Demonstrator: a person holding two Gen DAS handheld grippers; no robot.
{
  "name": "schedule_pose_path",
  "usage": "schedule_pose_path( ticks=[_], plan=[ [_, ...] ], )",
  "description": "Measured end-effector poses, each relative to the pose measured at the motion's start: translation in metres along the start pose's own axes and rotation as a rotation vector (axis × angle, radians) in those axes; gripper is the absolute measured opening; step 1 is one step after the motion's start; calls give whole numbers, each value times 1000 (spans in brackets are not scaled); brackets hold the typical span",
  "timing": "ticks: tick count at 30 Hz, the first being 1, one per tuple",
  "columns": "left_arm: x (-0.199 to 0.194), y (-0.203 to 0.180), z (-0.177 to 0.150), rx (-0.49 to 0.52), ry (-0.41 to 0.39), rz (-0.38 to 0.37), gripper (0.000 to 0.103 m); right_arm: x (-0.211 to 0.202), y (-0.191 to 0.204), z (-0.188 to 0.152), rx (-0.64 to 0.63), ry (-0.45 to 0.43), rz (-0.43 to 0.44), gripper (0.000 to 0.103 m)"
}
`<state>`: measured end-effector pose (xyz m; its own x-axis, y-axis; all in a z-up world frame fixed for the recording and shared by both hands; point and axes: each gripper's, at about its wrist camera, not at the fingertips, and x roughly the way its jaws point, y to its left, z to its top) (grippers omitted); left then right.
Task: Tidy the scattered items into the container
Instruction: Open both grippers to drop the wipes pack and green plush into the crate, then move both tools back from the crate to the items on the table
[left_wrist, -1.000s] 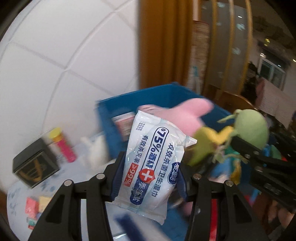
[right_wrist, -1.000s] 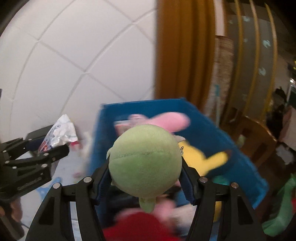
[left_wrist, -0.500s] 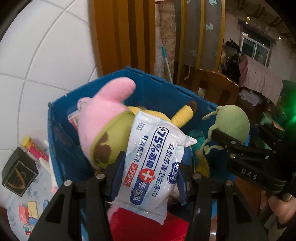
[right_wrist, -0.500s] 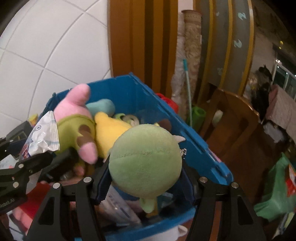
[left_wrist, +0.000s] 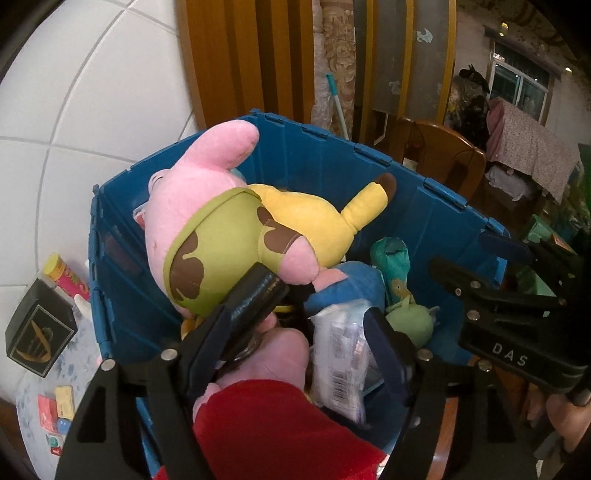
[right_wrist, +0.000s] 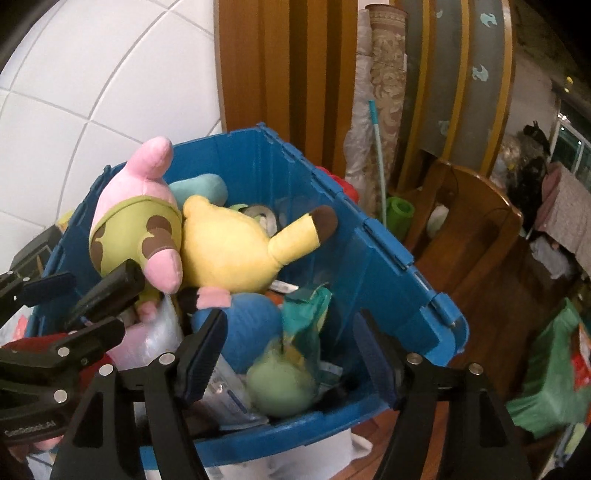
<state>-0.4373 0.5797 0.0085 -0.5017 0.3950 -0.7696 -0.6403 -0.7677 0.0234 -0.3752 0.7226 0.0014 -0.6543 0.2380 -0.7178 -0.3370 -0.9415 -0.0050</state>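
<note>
Left wrist view: the left hand-held gripper (left_wrist: 314, 332) is hanging over the blue container (left_wrist: 443, 221), jaws opening, so the wipes pack (left_wrist: 343, 354) is dropping free between them onto the pile inside the container. The pink plush (left_wrist: 192, 221) and yellow plush (left_wrist: 317, 221) are lying deeper in the container. A black box (left_wrist: 37, 332) and a red tube (left_wrist: 66, 277) are waiting on the bench (left_wrist: 33, 384), just outside the container's left wall.

Right wrist view: the right hand-held gripper (right_wrist: 288, 354) is also over the container, jaws opening; the green plush ball (right_wrist: 280, 384) is blurred below them, likely falling into the container's near corner.
</note>
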Motion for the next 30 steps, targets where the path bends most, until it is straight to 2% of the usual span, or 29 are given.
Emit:
schedule_pose_path(
  ticks=[11, 12, 15, 19, 20, 21, 22, 24, 30],
  plan=[
    [-10, 7, -4, -11, -15, 0, 74, -4, 5, -3, -1, -4, -5, 73],
    [-11, 9, -5, -15, -16, -1, 74, -4, 6, -3, -3, -5, -3, 75],
    [-15, 17, -7, -30, -23, 9, 74, -6, 11, -3, -11, -9, -6, 90],
    [-23, 35, -13, -63, -33, 18, 74, -7, 21, -3, -19, -7, -7, 90],
    [-25, 39, -15, -68, -35, 20, 74, -8, 24, -3, -18, -11, -3, 92],
    [-27, 44, -17, -74, -37, 23, 75, -9, 28, -3, -17, -16, 2, 100],
    [-30, 51, -19, -81, -40, 28, 79, -10, 31, -3, -18, -22, 4, 103],
    [-36, 62, -26, -97, -50, 43, 83, -14, 41, -2, -21, -35, 6, 103],
    [-56, 103, -54, -140, -69, 112, 83, -28, 83, -2, -64, -59, 18, 103]
  ],
)
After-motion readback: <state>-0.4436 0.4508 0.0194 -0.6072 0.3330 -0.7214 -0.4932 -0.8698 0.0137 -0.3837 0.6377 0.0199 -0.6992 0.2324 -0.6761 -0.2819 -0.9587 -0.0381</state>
